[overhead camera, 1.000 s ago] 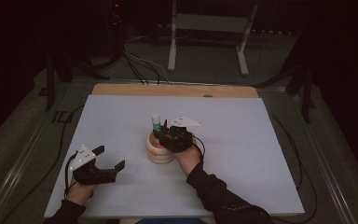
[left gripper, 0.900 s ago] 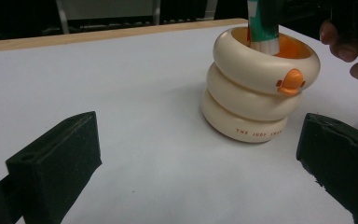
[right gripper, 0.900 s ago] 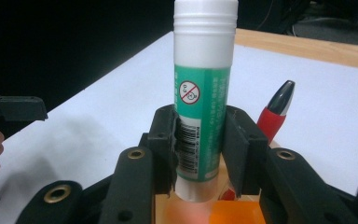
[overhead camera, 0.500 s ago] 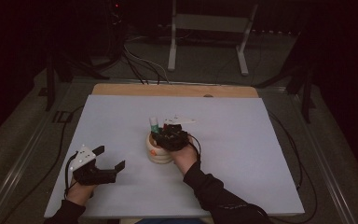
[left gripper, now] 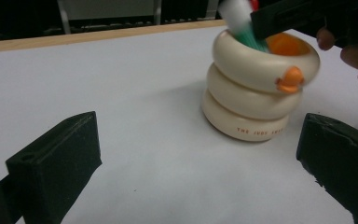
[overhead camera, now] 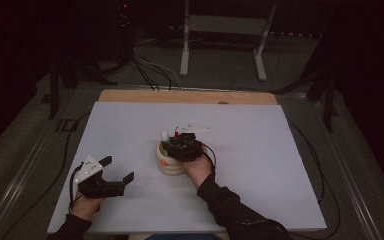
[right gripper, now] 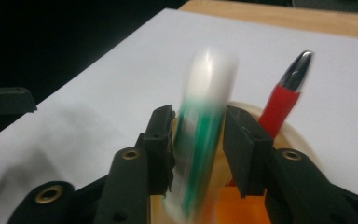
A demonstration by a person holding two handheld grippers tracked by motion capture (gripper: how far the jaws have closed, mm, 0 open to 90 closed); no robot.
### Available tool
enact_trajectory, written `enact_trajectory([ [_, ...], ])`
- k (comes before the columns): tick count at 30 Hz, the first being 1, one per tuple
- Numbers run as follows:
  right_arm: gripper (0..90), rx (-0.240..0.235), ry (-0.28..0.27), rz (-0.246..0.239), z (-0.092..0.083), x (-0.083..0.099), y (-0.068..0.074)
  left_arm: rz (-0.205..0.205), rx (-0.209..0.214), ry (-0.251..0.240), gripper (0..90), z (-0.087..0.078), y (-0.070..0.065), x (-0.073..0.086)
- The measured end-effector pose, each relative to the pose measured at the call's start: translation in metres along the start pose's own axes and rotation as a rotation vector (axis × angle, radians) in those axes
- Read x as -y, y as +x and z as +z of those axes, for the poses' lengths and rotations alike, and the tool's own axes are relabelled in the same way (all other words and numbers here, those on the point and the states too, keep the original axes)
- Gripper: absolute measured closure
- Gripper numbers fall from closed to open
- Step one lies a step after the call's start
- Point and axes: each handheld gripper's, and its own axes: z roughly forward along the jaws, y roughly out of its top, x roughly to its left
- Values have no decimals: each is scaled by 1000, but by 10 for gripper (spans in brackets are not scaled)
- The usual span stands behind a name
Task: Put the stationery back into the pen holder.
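A cream holder (overhead camera: 170, 167) made of stacked rings stands mid-table, orange inside, with a small orange knob (left gripper: 290, 79) on its side. My right gripper (overhead camera: 172, 145) hovers over its mouth. Its jaws have just been opening around a green and white tube (right gripper: 205, 116), which is blurred between the pads and seems free of them. The tube's lower end is inside the holder (right gripper: 298, 135). A red-handled tool with a metal tip (right gripper: 284, 98) leans in the holder just beyond. My left gripper (overhead camera: 118, 169) rests open at the front left, its jaws (left gripper: 198, 163) facing the holder (left gripper: 256, 88) with nothing between them.
A white sheet (overhead camera: 280, 160) covers the table, and a wooden edge (overhead camera: 190, 96) shows at the far side. Cables and a metal stand (overhead camera: 220, 40) sit on the dark floor beyond. The left gripper (right gripper: 4, 105) appears at the far left of the right gripper view.
The tube stands lower in the holder than a second ago, and the right gripper has edged slightly left over it. The left gripper has not moved.
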Motion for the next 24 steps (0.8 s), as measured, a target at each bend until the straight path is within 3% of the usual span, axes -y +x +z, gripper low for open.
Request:
enact_trajectory([
  [4,569,-5,-19,-15,-6,-3,1,1,0,-1,3,0,0,0],
  [8,432,-24,-38,-19,-12,-5,2,2,1,-2,3,0,0,0],
  [11,397,-35,-39,-21,-13,-6,3,4,0,-2,3,0,0,0],
  [12,296,-80,-45,-39,-20,-10,3,1,1,-1,3,0,0,0],
  [17,121,-116,-50,-85,-30,-18,3,6,5,-2,3,0,-1,0],
  [24,38,-141,-49,-181,-43,-25,-1,3,9,-5,3,-1,-1,0],
])
